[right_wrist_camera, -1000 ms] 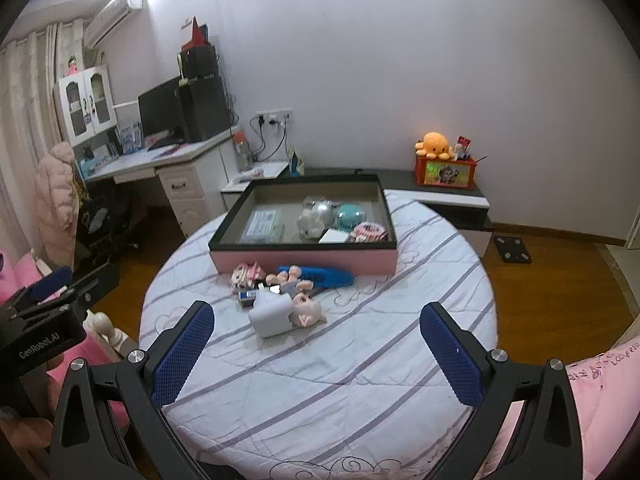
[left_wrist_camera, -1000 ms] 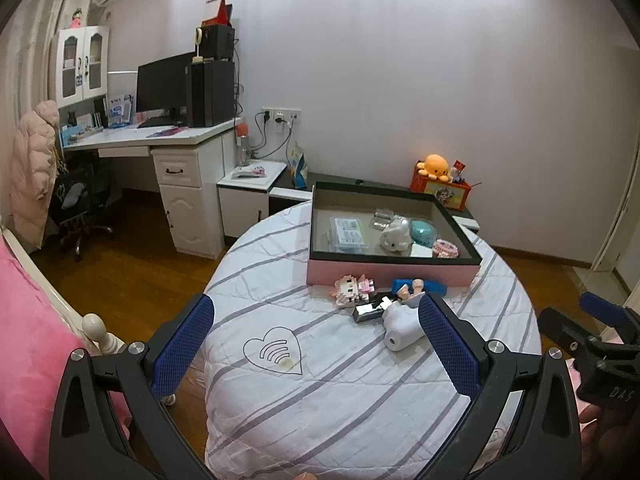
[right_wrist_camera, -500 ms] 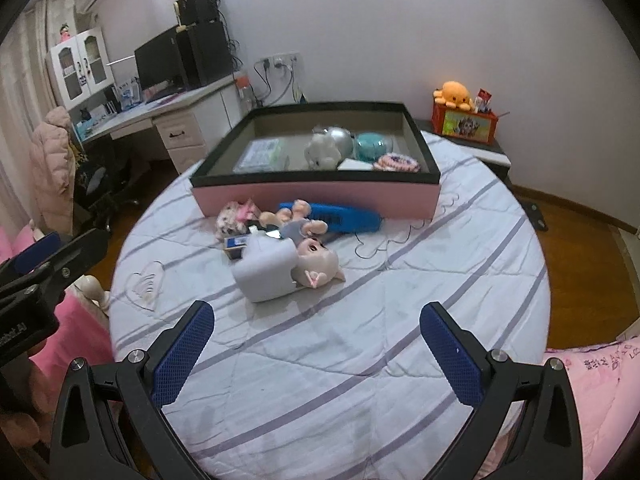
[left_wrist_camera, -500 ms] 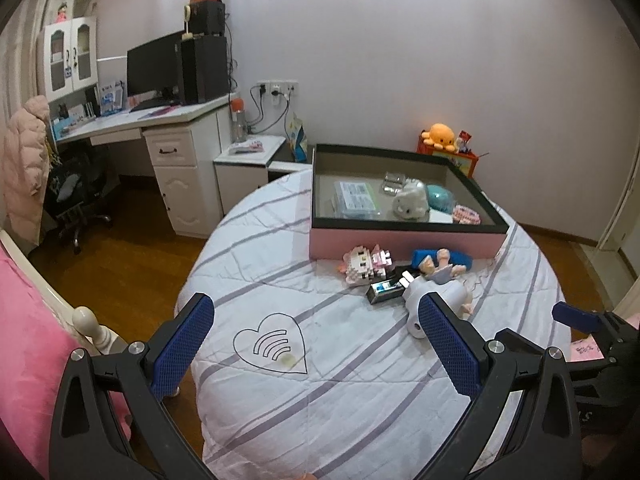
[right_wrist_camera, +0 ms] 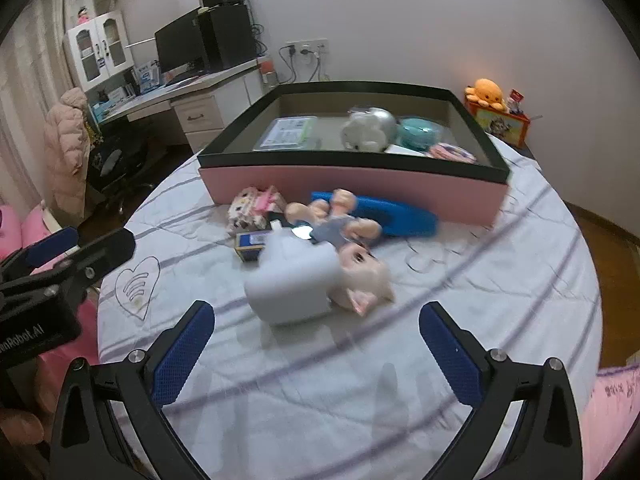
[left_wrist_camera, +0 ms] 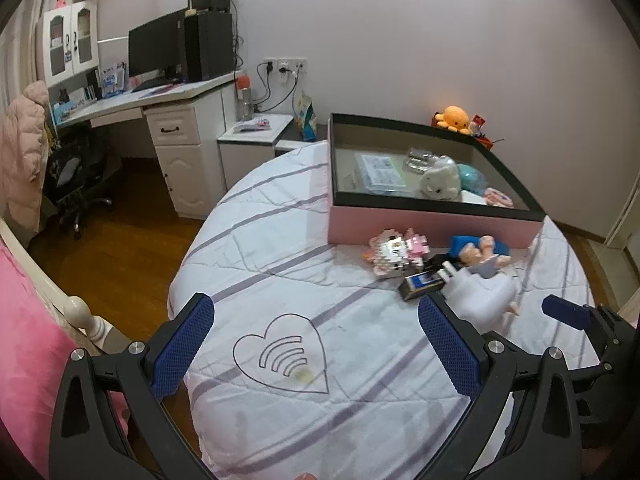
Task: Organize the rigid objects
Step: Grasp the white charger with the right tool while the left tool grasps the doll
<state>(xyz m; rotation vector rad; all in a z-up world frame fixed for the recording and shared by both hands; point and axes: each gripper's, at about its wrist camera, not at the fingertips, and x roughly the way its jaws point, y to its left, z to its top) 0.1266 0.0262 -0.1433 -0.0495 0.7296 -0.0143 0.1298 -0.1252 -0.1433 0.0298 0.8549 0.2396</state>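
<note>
A pink box (right_wrist_camera: 360,188) with a black rim stands at the far side of a round striped table (right_wrist_camera: 480,300); it also shows in the left wrist view (left_wrist_camera: 420,224). It holds several items. In front of it lie a white cube-shaped toy with a pig figure (right_wrist_camera: 296,288), a pink block figure (right_wrist_camera: 256,208), a blue flat case (right_wrist_camera: 396,216), a doll (right_wrist_camera: 336,220) and a small dark blue box (right_wrist_camera: 250,246). My right gripper (right_wrist_camera: 316,348) is open, just short of the white toy. My left gripper (left_wrist_camera: 316,344) is open over the heart drawing (left_wrist_camera: 280,354).
A white desk (left_wrist_camera: 160,96) with monitor and speaker stands at the back left, with a chair (left_wrist_camera: 76,176) and a pink coat. A low cabinet bears an orange octopus plush (left_wrist_camera: 454,118). Pink bedding (left_wrist_camera: 24,340) lies at the left. Wooden floor surrounds the table.
Both grippers have moved forward and lower toward the table. The white toy and the items around it now loom much nearer in the right wrist view. Both stay open.
</note>
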